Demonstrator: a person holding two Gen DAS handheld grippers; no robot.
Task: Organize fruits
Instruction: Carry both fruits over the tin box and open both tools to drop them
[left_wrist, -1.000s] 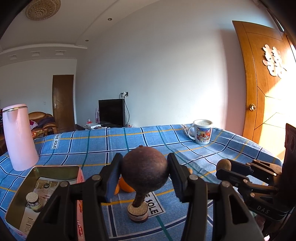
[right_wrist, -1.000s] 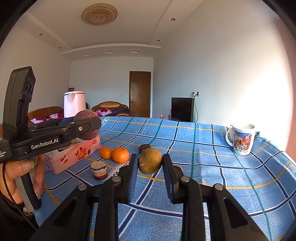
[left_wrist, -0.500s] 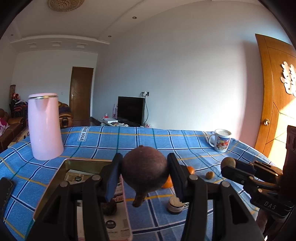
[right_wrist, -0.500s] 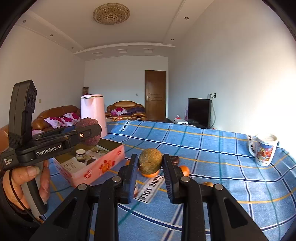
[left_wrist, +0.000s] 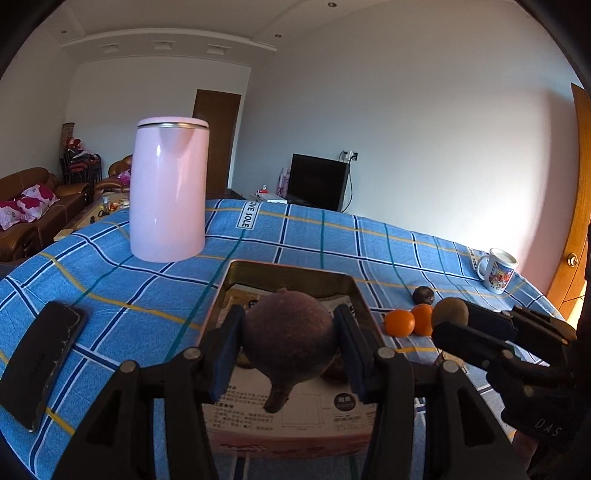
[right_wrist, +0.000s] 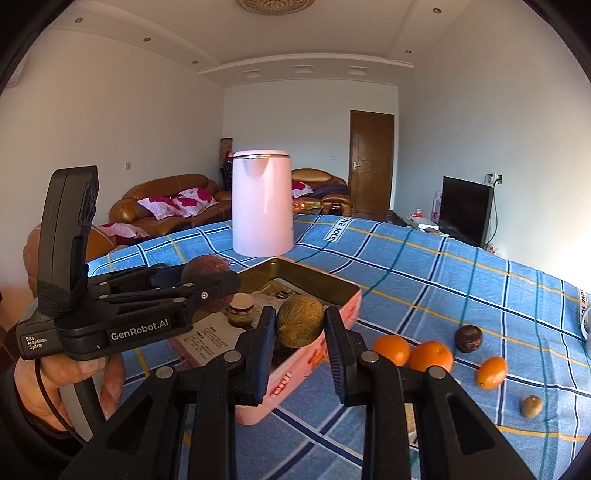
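Observation:
My left gripper (left_wrist: 288, 345) is shut on a dark purple round fruit (left_wrist: 290, 341) with a short stem, held over the open pink tin box (left_wrist: 295, 267). It also shows in the right wrist view (right_wrist: 207, 282). My right gripper (right_wrist: 299, 326) is shut on a brown-green kiwi-like fruit (right_wrist: 300, 325), held above the box's near right corner (right_wrist: 347, 291). Two oranges (right_wrist: 391, 349) (right_wrist: 430, 355), a small orange fruit (right_wrist: 491, 371), a dark round fruit (right_wrist: 468, 338) and a small brown fruit (right_wrist: 531, 405) lie on the blue checked cloth to the right of the box.
A pink kettle (left_wrist: 168, 188) stands behind the box. A black phone (left_wrist: 38, 360) lies at the left. A printed mug (left_wrist: 496, 269) stands far right. A small lidded jar (right_wrist: 241, 314) sits inside the box on a printed leaflet.
Both grippers have swung left with their fruits, from over the loose fruits to over the pink box. Kettle and box have come closer.

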